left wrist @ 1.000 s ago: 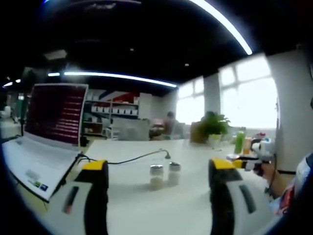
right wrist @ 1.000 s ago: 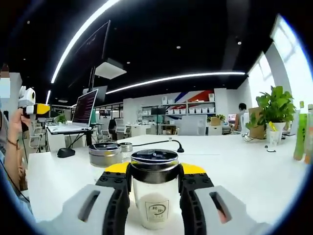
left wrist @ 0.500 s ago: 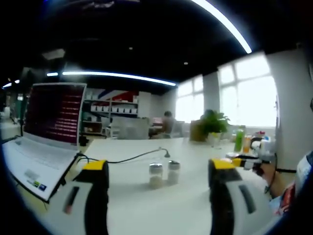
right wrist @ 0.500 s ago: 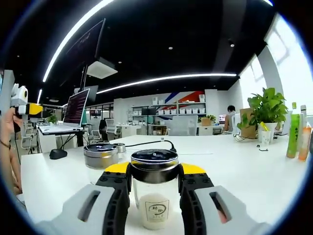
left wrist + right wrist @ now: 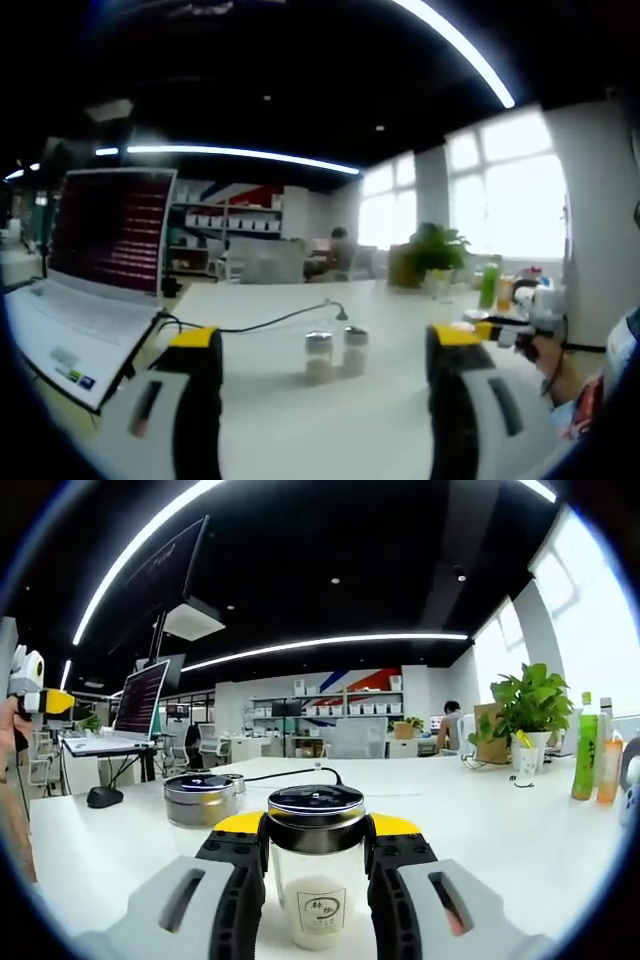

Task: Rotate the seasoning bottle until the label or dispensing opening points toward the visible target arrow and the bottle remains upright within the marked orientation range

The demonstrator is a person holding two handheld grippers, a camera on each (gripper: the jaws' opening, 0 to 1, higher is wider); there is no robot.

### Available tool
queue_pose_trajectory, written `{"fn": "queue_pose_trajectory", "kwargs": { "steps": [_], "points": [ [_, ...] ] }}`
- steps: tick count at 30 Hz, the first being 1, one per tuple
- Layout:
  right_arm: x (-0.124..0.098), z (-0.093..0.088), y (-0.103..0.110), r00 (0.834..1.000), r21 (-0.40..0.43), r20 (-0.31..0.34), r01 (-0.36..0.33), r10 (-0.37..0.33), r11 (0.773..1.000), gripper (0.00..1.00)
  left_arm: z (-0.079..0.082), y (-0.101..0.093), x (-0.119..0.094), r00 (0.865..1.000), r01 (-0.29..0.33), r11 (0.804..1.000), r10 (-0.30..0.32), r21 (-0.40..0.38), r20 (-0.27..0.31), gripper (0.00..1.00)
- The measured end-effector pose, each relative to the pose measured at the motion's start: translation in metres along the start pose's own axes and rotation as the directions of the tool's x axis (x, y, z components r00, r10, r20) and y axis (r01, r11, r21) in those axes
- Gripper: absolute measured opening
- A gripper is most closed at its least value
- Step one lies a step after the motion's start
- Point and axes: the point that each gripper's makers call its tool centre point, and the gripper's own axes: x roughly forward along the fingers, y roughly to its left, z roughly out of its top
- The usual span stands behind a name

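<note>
Bottle [image 5: 316, 875] is sitting upright between the right claw [image 5: 316, 865]'s two yellow-tipped jaws, which are pressing against its glass sides just under the dark metal cap, so that claw is clenched on it. A small printed label is facing back toward the claw, and pale powder is filling the lower part of the glass. Just past the claw's left jaw, a second jar [image 5: 200, 800] with a flat metal lid is standing on the white table [image 5: 480, 830], with a smaller lidded one close behind it. Farther left of the claw, a dark mouse [image 5: 103, 797] and a laptop [image 5: 125, 715] are resting on the same table, and a black cable [image 5: 290, 773] is trailing beyond the bottle. Off to the claw's right, a potted plant [image 5: 528, 705] and a green drink bottle [image 5: 584, 760] are standing well apart from the grip. The left claw [image 5: 320, 365] is hovering with its jaws spread wide and nothing between them, so it is released. Ahead of it, framed between the jaws but well apart from them, two small shakers [image 5: 335, 352] are standing side by side on the table [image 5: 380, 410]. The laptop [image 5: 95, 260] is lying open to this claw's left, its screen glowing red.
</note>
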Motion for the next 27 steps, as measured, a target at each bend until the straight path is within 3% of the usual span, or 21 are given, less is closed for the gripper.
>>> {"fn": "queue_pose_trajectory", "kwargs": {
  "steps": [10, 13, 15, 19, 25, 27],
  "points": [
    [-0.001, 0.0, 0.0, 1.0, 0.001, 0.0, 0.021, -0.021, 1.0, 0.37, -0.003, -0.002, 0.003, 1.0, 0.008, 1.0, -0.008, -0.001, -0.006, 0.88],
    [-0.009, 0.0, -0.002, 0.996, -0.041, -0.065, 0.052, -0.055, 0.998, 0.37, -0.003, -0.001, 0.003, 1.0, 0.006, 1.0, -0.006, 0.001, -0.009, 0.88],
    [-0.013, 0.016, 0.001, 0.999, -0.058, -0.001, 0.05, -0.05, 0.997, 0.44, -0.002, -0.001, 0.002, 1.0, 0.003, 1.0, -0.003, 0.004, -0.007, 0.88],
    [-0.021, 0.03, 0.001, 0.999, -0.02, 0.033, 0.022, -0.022, 1.0, 0.48, -0.002, -0.001, 0.002, 1.0, 0.003, 1.0, -0.003, 0.005, -0.006, 0.88],
    [-0.024, 0.04, 0.0, 0.998, -0.015, 0.056, -0.001, 0.002, 1.0, 0.51, -0.004, -0.003, 0.005, 1.0, 0.011, 1.0, -0.011, 0.007, -0.014, 0.88],
    [-0.022, 0.04, -0.001, 0.999, -0.007, 0.044, -0.022, 0.022, 1.0, 0.61, -0.004, -0.003, 0.006, 1.0, 0.012, 1.0, -0.012, 0.008, -0.016, 0.88]
  ]
}}
